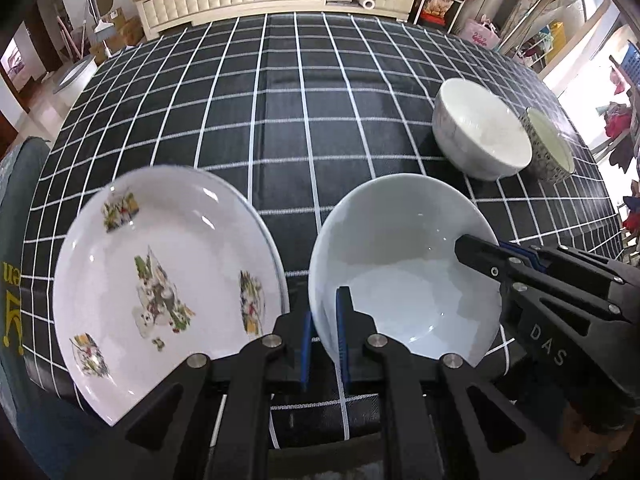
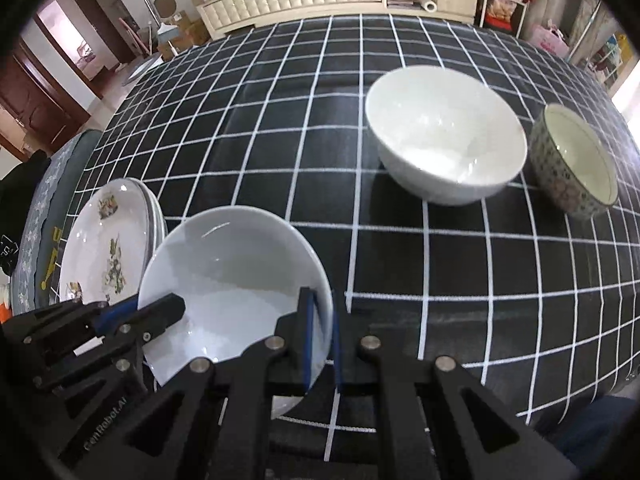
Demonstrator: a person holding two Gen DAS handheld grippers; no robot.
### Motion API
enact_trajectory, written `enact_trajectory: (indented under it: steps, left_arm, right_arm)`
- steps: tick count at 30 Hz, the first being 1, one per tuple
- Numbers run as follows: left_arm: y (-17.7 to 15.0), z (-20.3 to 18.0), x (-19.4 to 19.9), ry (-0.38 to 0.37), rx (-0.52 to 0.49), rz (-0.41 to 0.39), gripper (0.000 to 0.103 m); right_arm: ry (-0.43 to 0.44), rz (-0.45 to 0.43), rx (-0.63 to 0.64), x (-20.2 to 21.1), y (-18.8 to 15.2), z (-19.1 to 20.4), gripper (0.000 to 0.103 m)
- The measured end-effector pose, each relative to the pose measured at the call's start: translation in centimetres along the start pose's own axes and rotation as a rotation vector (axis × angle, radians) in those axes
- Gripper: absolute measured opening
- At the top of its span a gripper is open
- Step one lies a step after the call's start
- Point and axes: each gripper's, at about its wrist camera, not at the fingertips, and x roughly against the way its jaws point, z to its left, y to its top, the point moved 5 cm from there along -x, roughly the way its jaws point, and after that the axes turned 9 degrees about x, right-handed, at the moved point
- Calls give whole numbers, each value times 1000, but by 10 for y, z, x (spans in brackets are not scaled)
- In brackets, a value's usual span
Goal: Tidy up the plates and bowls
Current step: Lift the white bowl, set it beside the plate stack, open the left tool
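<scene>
Both grippers are gripping the same plain white bowl (image 1: 400, 276), which is sitting nearest the operator on the black checked tablecloth (image 1: 280, 120). The left gripper (image 1: 325, 340) is pinching the bowl's rim at the 7 o'clock position of the bowl as seen from the left wrist, one blue-padded finger inside the wall and one outside, the jaws standing nearly closed on the thin ceramic. The right gripper (image 2: 322, 340) is clamping the opposite rim in the same manner, at the bowl's 4 o'clock position in the right wrist view, its jaws likewise narrowed to the wall thickness. Whether the bowl is resting on the cloth or being carried just above it cannot be told. Just beside it, at 9 o'clock, the decorated plate (image 1: 160, 272) is lying on top of what appears from the right wrist to be a short stack of plates. Farther out, toward 1 o'clock, the large white bowl (image 2: 444, 136) is standing next to the smaller patterned bowl (image 2: 576, 160), the two close together or touching. The step in hand appears to be a two-handed transfer of the plain bowl. The next move probably calls for lifting level, with equal grip on both rims, carrying toward 1 o'clock, and lowering it centred over the large white bowl.
</scene>
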Motion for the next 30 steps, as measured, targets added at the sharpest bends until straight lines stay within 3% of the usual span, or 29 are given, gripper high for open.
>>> enact_trajectory:
  steps: [13, 23, 25, 30]
  left_arm:
    - [0, -4, -10, -6, 4, 5, 9]
    - [12, -2, 41, 4, -11, -137, 10]
    - [15, -6, 52, -3, -17, -161, 14]
    - [23, -18, 79, -36, -28, -211, 19]
  right_arm:
    - [7, -28, -23, 8, 1, -10, 11]
    - [-76, -164, 8, 63, 16, -19, 13]
    - [-93, -198, 19, 80, 19, -23, 17]
    - [-131, -271, 43, 112, 27, -30, 44]
